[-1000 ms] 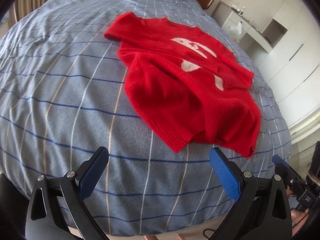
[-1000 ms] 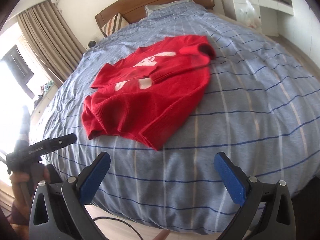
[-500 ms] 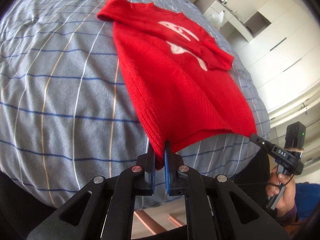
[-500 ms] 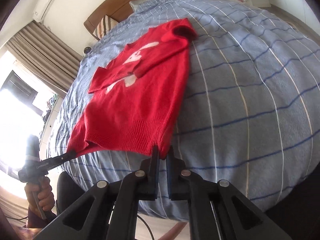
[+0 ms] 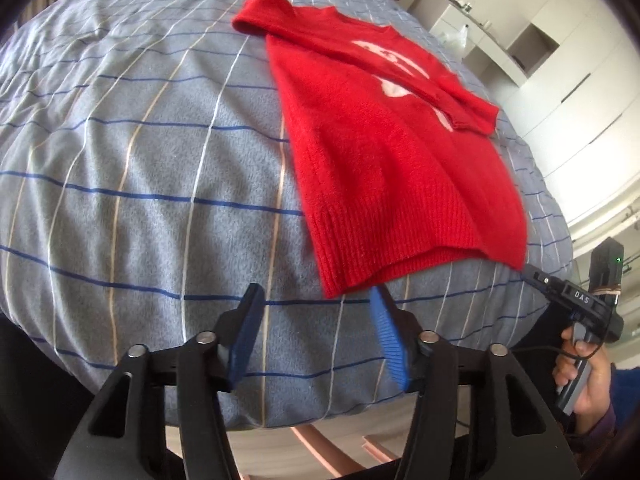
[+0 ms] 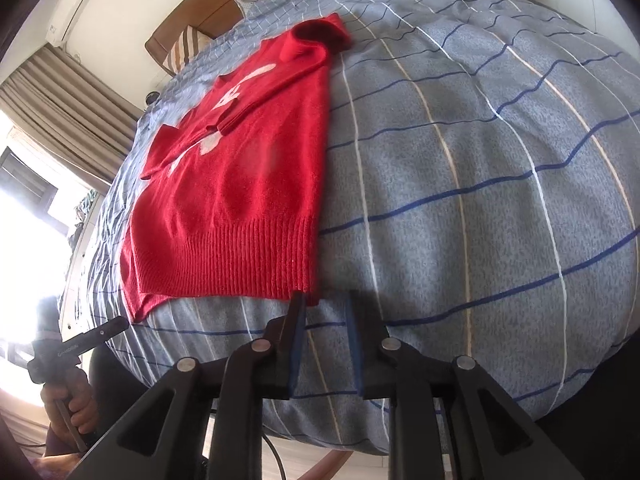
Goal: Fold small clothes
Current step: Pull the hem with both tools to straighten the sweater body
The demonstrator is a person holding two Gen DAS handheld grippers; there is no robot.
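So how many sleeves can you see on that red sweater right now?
2. One sleeve sticks out at the far left shoulder of the red sweater. The other sleeve is folded across its chest, over the white design. None seems hidden.

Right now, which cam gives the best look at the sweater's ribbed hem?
Right wrist. The red sweater's ribbed hem fills the near frame, rib lines sharp, its corner just ahead of the open right gripper. Left wrist shows the same hem at an angle, slightly blurred, one corner just ahead of the open left gripper.
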